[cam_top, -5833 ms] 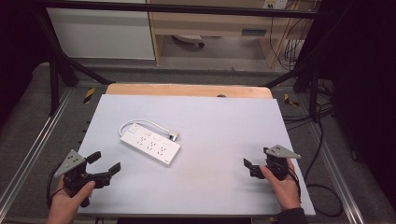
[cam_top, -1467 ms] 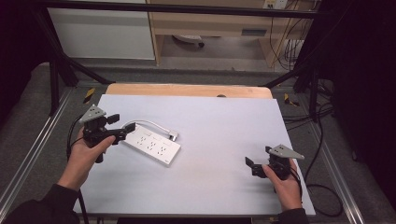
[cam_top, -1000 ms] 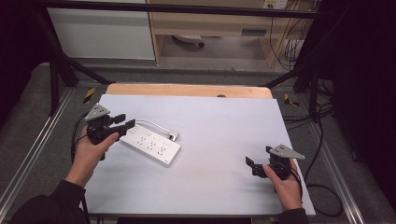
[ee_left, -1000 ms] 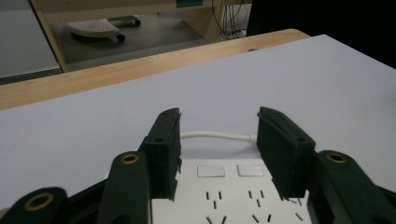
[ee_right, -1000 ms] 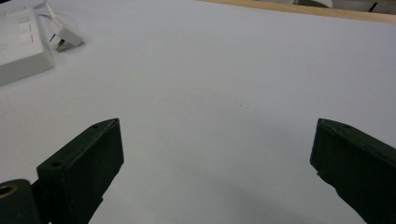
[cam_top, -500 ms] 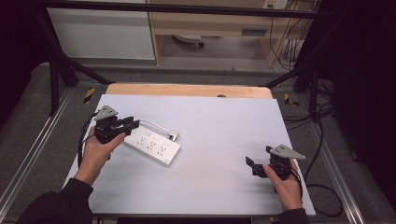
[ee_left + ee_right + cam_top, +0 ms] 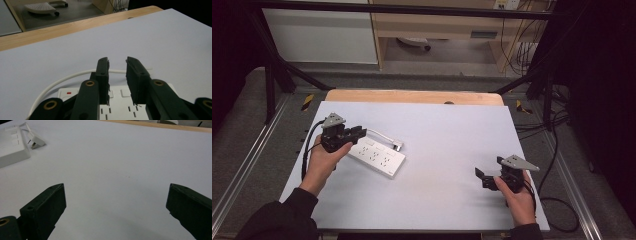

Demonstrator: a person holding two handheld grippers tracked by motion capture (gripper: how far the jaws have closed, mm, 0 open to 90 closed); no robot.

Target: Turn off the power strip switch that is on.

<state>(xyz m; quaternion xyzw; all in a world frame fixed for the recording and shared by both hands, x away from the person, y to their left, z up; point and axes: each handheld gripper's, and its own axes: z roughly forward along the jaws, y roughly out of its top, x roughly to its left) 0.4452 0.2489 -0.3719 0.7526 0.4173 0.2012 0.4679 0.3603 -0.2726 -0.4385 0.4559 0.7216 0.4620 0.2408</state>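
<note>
**Left gripper closes in over power strip**

A white power strip lies flat on the pale table, directly beneath the fingers of the left gripper, which hangs over the strip's end where the cord leaves it. Seen along that gripper, the sockets and a small red switch sit right under the two black fingers. The jaws have just been narrowing and now stand a slim gap apart, with nothing pinched between them; whether the pads touch the strip's top cannot be told. The white cord curves out just beyond the fingertips and ends in a plug lying on the table, close by on the far side of the strip. The left hand grips the tool from behind.

Well away, near the table's front edge, the right gripper rests low in the right hand. Its fingers are spread wide, released, with bare table between them; the strip and plug lie far ahead of them, off to one side.
</note>
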